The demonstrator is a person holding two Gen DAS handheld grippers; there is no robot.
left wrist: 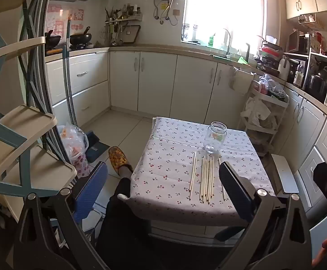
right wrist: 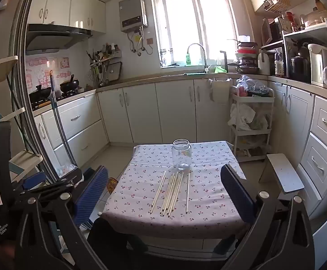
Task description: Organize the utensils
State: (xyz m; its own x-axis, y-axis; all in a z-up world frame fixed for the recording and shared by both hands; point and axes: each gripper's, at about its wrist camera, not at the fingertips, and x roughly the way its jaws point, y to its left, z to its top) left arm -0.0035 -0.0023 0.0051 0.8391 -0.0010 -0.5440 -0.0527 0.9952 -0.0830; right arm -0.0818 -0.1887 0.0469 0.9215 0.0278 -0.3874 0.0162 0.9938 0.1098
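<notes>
While both grippers hang back from the small table (right wrist: 208,220), nothing sits between their fingers: the left gripper (left wrist: 163,189) has its blue-padded jaws spread wide apart and empty, and the right gripper (right wrist: 163,193) is likewise fully spread with nothing held. On the table's cherry-print cloth (right wrist: 141,157) lies a row of pale wooden chopsticks (right wrist: 173,193), flat and roughly parallel, their lengths running from the near edge toward 12 o'clock. Most are bunched side by side in the middle; one stick (right wrist: 158,191) lies apart at 9 o'clock of the bunch, another single one (right wrist: 187,192) at 3 o'clock. An empty clear glass jar (right wrist: 181,157) stands upright and lidless just beyond the far tips of the chopsticks, at 12 o'clock from them. In the left wrist view the same chopsticks (left wrist: 206,177) sit between the fingers' lines of sight, with the jar (left wrist: 215,140) at about 1 o'clock of them, and a person's foot in a yellow slipper (left wrist: 118,160) rests on the floor at 9 o'clock of the table.
</notes>
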